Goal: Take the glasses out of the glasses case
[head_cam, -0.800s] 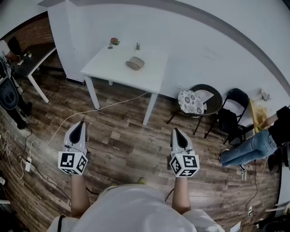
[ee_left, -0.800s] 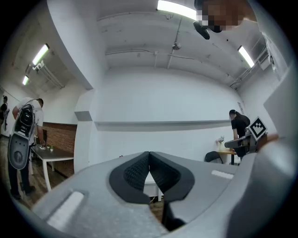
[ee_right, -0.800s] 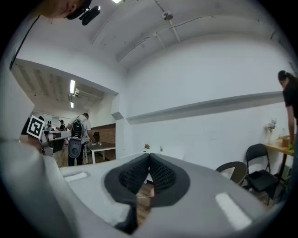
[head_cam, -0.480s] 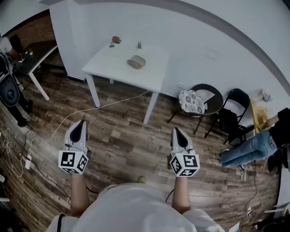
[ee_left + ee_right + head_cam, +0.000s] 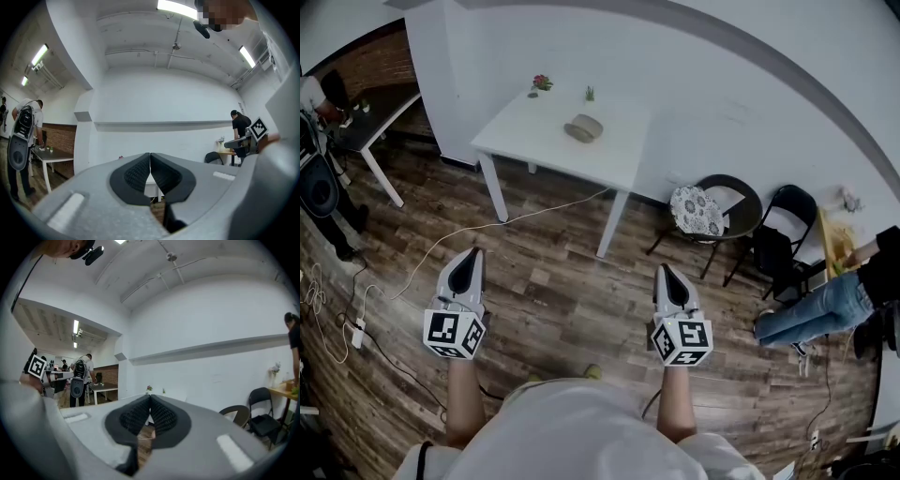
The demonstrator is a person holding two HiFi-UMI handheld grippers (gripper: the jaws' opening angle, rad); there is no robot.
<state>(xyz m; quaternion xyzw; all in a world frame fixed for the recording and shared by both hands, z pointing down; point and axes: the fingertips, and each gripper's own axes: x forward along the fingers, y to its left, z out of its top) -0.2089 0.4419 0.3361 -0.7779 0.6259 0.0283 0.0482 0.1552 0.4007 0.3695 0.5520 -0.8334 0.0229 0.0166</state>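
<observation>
Left gripper (image 5: 150, 155): black ribbed jaws pressed together at the tips, nothing between them. Right gripper (image 5: 150, 397): jaws likewise closed, empty. In the head view both are held side by side, apart from each other, over the dark wood-plank floor (image 5: 572, 281), tips pointing toward the white rectangular table (image 5: 614, 155). The grey oval glasses case (image 5: 583, 127) lies on that table top, well apart from both grippers. A small pink-flowered plant (image 5: 541, 84) and a small green plant (image 5: 589, 94) stand behind it. A round black chair with patterned cushion (image 5: 696, 210) stands right of the table
</observation>
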